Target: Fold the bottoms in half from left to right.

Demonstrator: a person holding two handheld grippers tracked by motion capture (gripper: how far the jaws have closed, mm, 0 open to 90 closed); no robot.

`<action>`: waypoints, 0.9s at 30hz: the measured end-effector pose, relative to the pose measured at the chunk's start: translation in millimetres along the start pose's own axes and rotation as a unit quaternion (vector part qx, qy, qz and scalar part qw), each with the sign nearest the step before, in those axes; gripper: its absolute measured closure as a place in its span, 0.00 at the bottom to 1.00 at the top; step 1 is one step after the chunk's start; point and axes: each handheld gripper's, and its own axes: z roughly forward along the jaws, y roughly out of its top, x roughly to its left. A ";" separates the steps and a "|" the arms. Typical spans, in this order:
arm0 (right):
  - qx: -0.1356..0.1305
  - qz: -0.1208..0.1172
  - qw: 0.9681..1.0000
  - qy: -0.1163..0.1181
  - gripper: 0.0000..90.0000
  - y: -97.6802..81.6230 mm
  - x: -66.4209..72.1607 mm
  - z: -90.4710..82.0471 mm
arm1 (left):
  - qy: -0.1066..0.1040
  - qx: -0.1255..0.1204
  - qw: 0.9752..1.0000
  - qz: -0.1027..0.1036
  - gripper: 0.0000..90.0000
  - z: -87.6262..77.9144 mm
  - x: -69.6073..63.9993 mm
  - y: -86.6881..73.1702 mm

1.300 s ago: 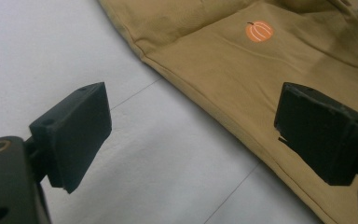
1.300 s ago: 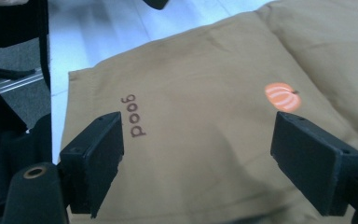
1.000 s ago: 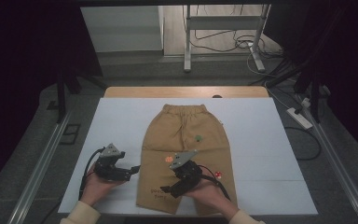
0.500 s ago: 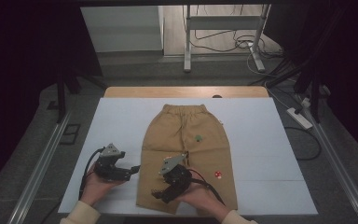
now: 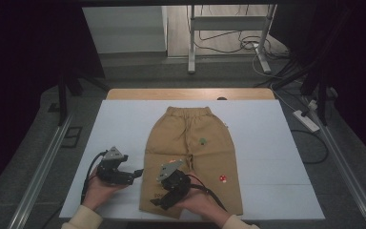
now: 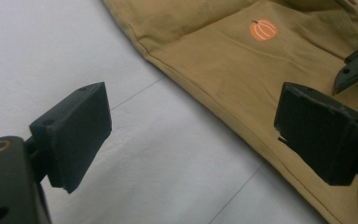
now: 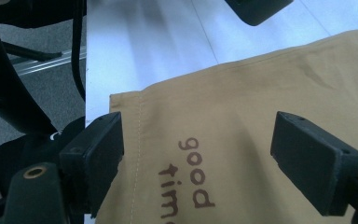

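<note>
On white mat (image 5: 124,124): tan trousers (image 5: 190,138) flat, waistband far. Right gripper (image 5: 164,200) wide open over left-leg hem, holding nothing. Left gripper (image 5: 134,177) wide open beside leg, empty. Likely step: approach to hem. Next: lower, close on hem.

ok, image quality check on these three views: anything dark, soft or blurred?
High view: surroundings are nearly black, while the white table cover and tan trousers are evenly lit. Left gripper view: the pumpkin print is sharp, while the near jaws look soft. Right gripper view: the "good" lettering reads clearly; the far white surface is smeared and bright.
</note>
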 end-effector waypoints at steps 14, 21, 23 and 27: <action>0.006 -0.013 1.000 0.010 0.19 6.1 6.2 12.6 | 0.000 -0.003 1.000 0.003 0.12 -1.1 -0.4 0.6; 0.010 -0.018 1.000 0.015 0.19 9.2 10.1 19.5 | 0.000 -0.001 1.000 0.002 0.12 -0.6 -0.3 0.1; 0.009 -0.020 1.000 0.016 0.19 10.2 11.4 21.5 | 0.000 -0.001 1.000 0.004 0.12 0.0 -0.9 0.1; 0.008 -0.024 0.999 0.022 0.19 12.6 15.4 26.8 | 0.000 0.001 1.000 0.004 0.12 0.7 -1.0 0.2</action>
